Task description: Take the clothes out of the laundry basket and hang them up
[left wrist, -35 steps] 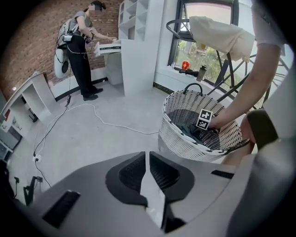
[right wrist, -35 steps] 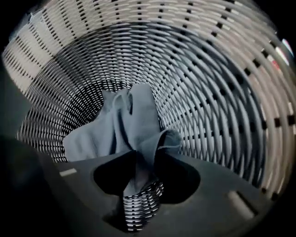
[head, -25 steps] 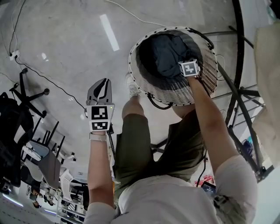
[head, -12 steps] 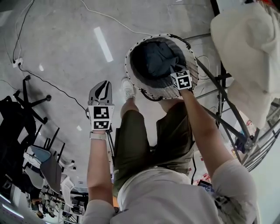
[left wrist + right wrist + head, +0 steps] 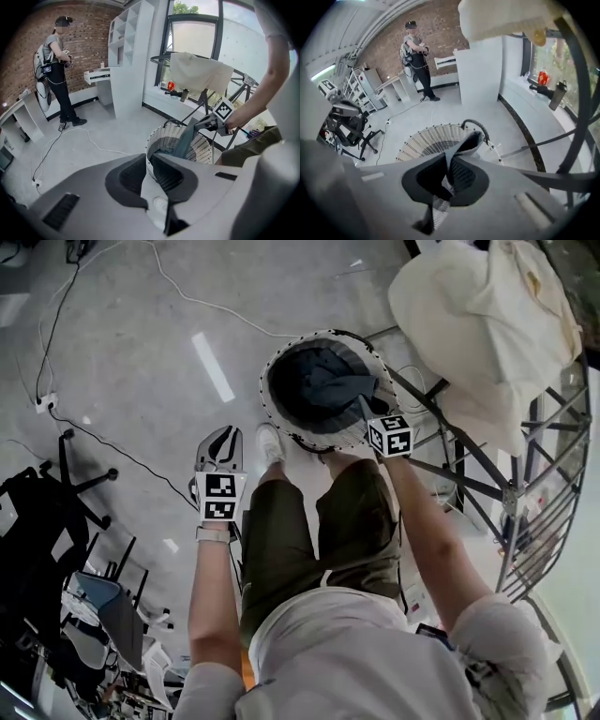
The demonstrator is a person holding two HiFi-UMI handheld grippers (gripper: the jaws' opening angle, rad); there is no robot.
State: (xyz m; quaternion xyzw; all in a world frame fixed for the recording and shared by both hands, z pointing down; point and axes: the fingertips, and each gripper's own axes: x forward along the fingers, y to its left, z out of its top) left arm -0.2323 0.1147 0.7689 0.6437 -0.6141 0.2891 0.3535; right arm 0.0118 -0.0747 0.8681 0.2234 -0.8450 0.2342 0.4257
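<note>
A white wicker laundry basket [image 5: 263,390] stands on the floor by my feet, with dark blue-grey clothes [image 5: 319,381] inside. My right gripper [image 5: 366,409] hangs over its near rim, shut on a fold of a dark garment [image 5: 471,140] that stretches up from the basket [image 5: 424,140] into the jaws [image 5: 449,164]. In the left gripper view that garment [image 5: 186,140] hangs taut from the right gripper [image 5: 211,124] above the basket [image 5: 168,137]. My left gripper [image 5: 222,434] is held left of the basket, shut [image 5: 147,161], with nothing between its fingers.
A black metal drying rack [image 5: 525,456] stands to the right, with a cream cloth [image 5: 478,306] draped over it. Office chairs [image 5: 56,474] crowd the left. A white cable [image 5: 187,298] crosses the floor. A person [image 5: 56,70] stands far back by a white shelf unit [image 5: 129,51].
My right gripper has risen out of the basket, drawing the dark garment up with it. The left gripper has risen too. The rack with the cream cloth has come into view.
</note>
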